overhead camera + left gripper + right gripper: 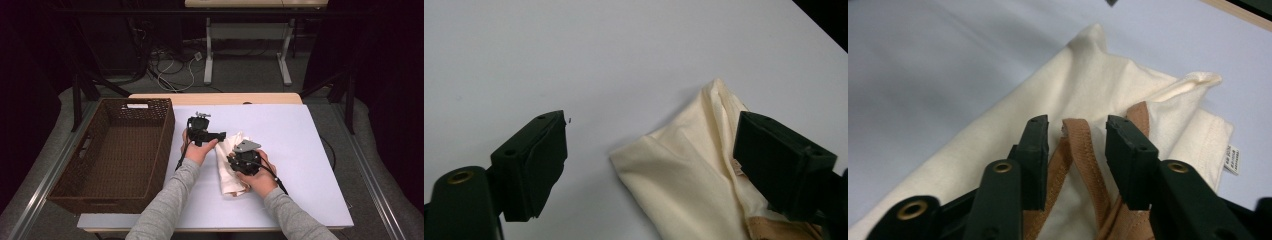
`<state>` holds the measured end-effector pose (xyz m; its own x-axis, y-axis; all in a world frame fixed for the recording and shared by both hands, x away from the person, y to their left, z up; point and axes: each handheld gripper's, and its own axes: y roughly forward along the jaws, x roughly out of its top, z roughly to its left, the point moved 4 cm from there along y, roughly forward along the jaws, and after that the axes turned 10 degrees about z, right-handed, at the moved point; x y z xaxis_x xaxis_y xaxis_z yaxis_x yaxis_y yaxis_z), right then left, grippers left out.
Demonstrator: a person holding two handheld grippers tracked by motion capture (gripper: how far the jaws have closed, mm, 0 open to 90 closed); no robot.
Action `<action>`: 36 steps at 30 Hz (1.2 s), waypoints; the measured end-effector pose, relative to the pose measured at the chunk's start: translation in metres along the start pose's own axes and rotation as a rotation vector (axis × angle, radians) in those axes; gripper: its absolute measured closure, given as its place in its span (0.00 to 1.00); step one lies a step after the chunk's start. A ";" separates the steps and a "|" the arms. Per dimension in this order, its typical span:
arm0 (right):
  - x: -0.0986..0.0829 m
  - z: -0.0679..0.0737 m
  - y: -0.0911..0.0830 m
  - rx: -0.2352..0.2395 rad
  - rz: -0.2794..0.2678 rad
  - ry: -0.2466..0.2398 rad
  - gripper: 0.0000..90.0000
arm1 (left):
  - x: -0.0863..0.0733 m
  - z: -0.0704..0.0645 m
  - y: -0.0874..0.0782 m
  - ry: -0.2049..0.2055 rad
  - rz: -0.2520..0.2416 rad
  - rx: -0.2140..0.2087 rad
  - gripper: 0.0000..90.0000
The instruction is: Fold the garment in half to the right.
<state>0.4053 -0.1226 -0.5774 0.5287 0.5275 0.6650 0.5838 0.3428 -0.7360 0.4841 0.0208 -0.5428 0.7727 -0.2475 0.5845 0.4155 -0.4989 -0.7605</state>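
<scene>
So the thing in play is a cream cloth bag [231, 167] with tan straps [1083, 150], lying crumpled near the middle of the white counter [300, 150], under and between our two hands. There's a little white label [1230, 160] sewn on one edge.

In the right gripper view, the right gripper [1075, 145] has its jaws part way apart with one tan strap running up between them. We'd say it's lined up on the strap but not clamped yet, though from this angle it's hard to be sure whether either jaw is already brushing the webbing. Going for the strap makes sense (it's the sturdy bit, and the fabric just bunches).

The left gripper [649, 155] is spread wide, low over the counter, straddling the far corner of the bag: one jaw over bare counter, the other sitting over a fold of the cloth. It's holding nothing. Looks like it's set up to catch that corner so the bag can be lifted or straightened from two points.

Over on our left is a brown wicker basket [160, 150] sitting at the counter's edge with nothing in it. Our guess is the bag ends up there.
</scene>
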 end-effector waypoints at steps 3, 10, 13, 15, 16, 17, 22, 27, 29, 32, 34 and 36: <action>0.001 0.000 0.001 -0.014 0.010 0.009 0.80 | -0.002 0.000 -0.002 0.003 -0.001 0.003 0.12; 0.002 -0.004 -0.007 -0.018 0.016 0.032 0.99 | -0.006 -0.001 -0.004 0.030 -0.001 0.004 0.13; 0.001 -0.010 -0.013 -0.011 0.005 0.050 0.99 | -0.007 -0.003 -0.005 0.040 0.002 0.005 0.13; 0.001 -0.013 -0.017 -0.003 -0.003 0.066 0.99 | -0.008 -0.004 -0.006 0.038 0.003 0.005 0.13; 0.001 -0.016 -0.020 -0.006 -0.011 0.068 0.99 | -0.008 -0.004 -0.006 0.041 0.001 0.005 0.14; 0.000 -0.018 -0.022 -0.006 -0.018 0.079 1.00 | -0.008 -0.005 -0.006 0.041 -0.003 0.004 0.14; -0.007 -0.026 -0.032 -0.015 -0.029 0.097 0.99 | -0.008 -0.005 -0.006 0.043 0.004 0.007 0.18; -0.022 -0.034 -0.037 -0.030 -0.041 0.124 1.00 | -0.010 -0.007 -0.004 0.072 0.018 0.039 0.27; -0.027 -0.040 -0.037 -0.033 -0.037 0.137 1.00 | -0.010 -0.006 -0.004 0.076 0.015 0.046 0.30; -0.032 -0.046 -0.037 -0.025 -0.027 0.176 1.00 | -0.010 -0.006 -0.005 0.059 0.007 0.029 0.33; -0.036 -0.049 -0.037 -0.012 -0.023 0.198 1.00 | -0.011 -0.006 -0.003 0.055 0.004 0.029 0.35; -0.039 -0.051 -0.037 -0.013 -0.016 0.204 1.00 | -0.012 -0.005 -0.001 0.061 0.013 0.032 0.37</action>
<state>0.3940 -0.1955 -0.5694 0.6322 0.3530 0.6897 0.6007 0.3388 -0.7241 0.4722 0.0204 -0.5472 0.7478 -0.3044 0.5900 0.4217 -0.4686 -0.7762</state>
